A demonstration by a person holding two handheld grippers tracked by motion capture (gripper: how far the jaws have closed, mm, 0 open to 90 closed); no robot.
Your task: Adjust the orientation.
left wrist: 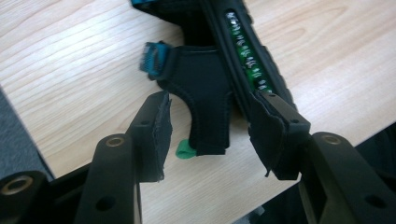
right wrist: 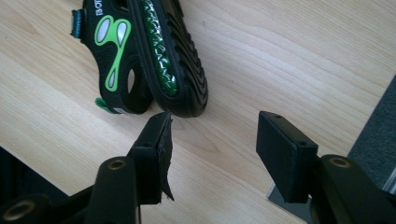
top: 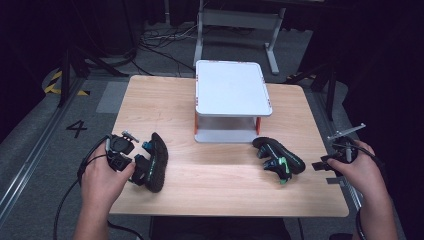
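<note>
Two black sandals with green trim lie on the wooden table [top: 165,105]. The left sandal [top: 156,161] rests on its side near the front left. My left gripper [top: 138,168] reaches it from the left. In the left gripper view its jaws stand on either side of the sandal's heel strap [left wrist: 208,102], and the pads [left wrist: 159,126] do not press on it. The right sandal [top: 279,157] lies at the front right. My right gripper [top: 320,166] hovers by the table's right edge. It [right wrist: 215,119] is open, with the sandal's end [right wrist: 159,60] just beyond its tips and bare wood between them.
A white two-level stand [top: 232,92] with orange legs sits at the middle back of the table. The front table edge runs close under both hands. Cables and a metal frame [top: 235,22] lie on the grey floor behind.
</note>
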